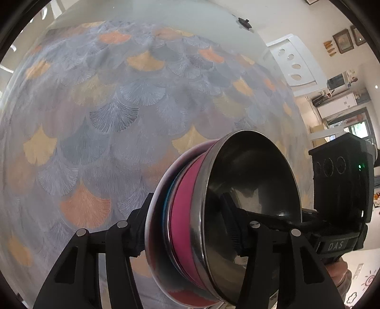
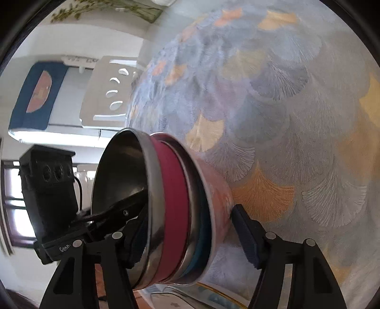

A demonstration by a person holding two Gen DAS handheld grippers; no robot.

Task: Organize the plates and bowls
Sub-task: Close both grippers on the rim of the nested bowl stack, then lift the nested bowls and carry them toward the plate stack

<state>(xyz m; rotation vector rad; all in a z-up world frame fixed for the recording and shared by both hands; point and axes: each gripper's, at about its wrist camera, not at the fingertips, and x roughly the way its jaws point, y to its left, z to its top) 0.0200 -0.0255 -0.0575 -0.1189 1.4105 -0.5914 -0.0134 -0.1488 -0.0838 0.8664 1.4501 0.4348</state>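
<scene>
A stack of nested bowls [image 1: 249, 180] stands on the fan-patterned tablecloth [image 1: 118, 107]: a steel bowl innermost, then a pink band, a teal edge and a steel outer bowl. My left gripper [image 1: 187, 204] straddles the stack's wall, one finger against the outside and the other inside the steel bowl, shut on it. My right gripper [image 2: 190, 211] straddles the opposite side of the stack [image 2: 171, 202], with one finger behind the rim inside and the tip of the other pad touching the outer wall. Each gripper's black body shows in the other's view.
A white chair [image 1: 292, 61] stands at the table's far edge. A small black object [image 1: 244, 22] lies near that edge. A gold-rimmed plate [image 2: 213, 294] lies just below the stack in the right wrist view. Room furniture fills the background.
</scene>
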